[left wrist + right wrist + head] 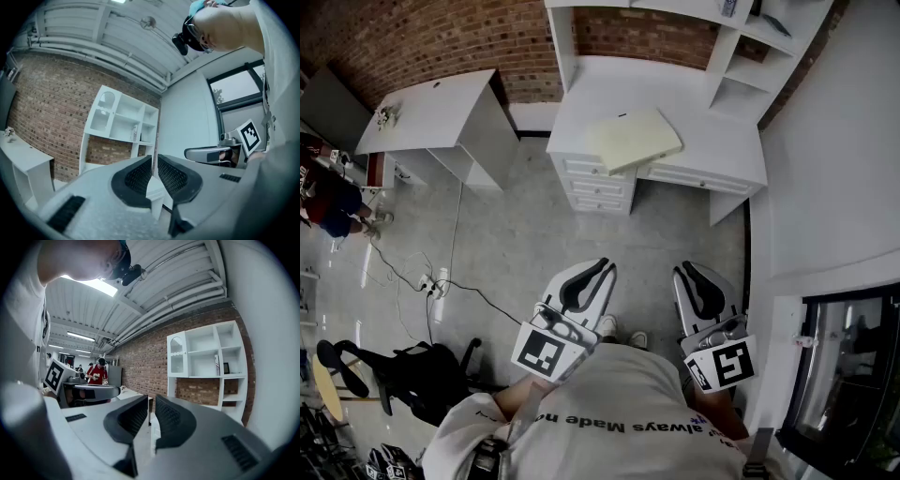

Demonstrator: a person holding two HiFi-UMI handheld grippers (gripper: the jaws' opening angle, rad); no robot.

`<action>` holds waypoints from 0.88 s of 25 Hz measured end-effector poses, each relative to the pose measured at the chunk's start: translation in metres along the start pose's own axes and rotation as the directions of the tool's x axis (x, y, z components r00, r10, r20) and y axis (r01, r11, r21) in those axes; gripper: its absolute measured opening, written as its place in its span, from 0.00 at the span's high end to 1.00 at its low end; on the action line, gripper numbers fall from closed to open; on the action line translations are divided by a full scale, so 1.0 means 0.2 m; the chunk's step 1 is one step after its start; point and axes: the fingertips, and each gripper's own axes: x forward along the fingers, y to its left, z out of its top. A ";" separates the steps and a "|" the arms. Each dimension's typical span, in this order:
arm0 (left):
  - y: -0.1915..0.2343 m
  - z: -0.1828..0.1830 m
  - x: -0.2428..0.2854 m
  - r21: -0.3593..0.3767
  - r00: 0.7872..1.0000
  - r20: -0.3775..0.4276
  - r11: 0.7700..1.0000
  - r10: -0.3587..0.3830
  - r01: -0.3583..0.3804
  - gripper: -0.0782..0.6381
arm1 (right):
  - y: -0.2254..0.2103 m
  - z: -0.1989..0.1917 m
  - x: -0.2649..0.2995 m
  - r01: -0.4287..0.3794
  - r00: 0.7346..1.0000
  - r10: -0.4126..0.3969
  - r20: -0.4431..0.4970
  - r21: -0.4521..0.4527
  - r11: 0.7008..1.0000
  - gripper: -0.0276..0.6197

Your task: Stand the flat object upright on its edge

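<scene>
Flat object (633,141) pale cream, desk (722,131) white, wall (403,37) red-brown brick pattern. Left gripper (600,266) and right gripper (686,271) — white, black pads (136,176), black-and-white square markers (546,352).

Left of the desk (712,141), small things (386,115) on the side table (441,103) are too tiny to identify; the shelf (769,42) above is cropped.

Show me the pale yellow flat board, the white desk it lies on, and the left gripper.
pale yellow flat board (633,139), head view, middle of its top face
white desk (712,131), head view, bare top
left gripper (603,265), head view, between its fingertips
</scene>
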 end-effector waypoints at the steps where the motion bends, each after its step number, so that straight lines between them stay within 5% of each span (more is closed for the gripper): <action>1: 0.01 0.00 -0.01 -0.002 1.000 0.002 1.000 -0.001 0.001 0.83 | 0.01 0.00 0.01 0.001 1.000 -0.001 0.003 0.004 1.000 0.88; 10: 0.13 -0.03 -0.04 -0.006 1.000 -0.002 1.000 -0.008 0.008 0.83 | 0.06 -0.04 0.09 0.016 1.000 -0.017 0.015 0.040 0.999 0.88; 22: 0.24 -0.02 0.22 -0.011 1.000 0.024 1.000 -0.011 0.011 0.83 | -0.16 -0.07 0.27 0.009 1.000 -0.010 0.015 0.039 0.999 0.88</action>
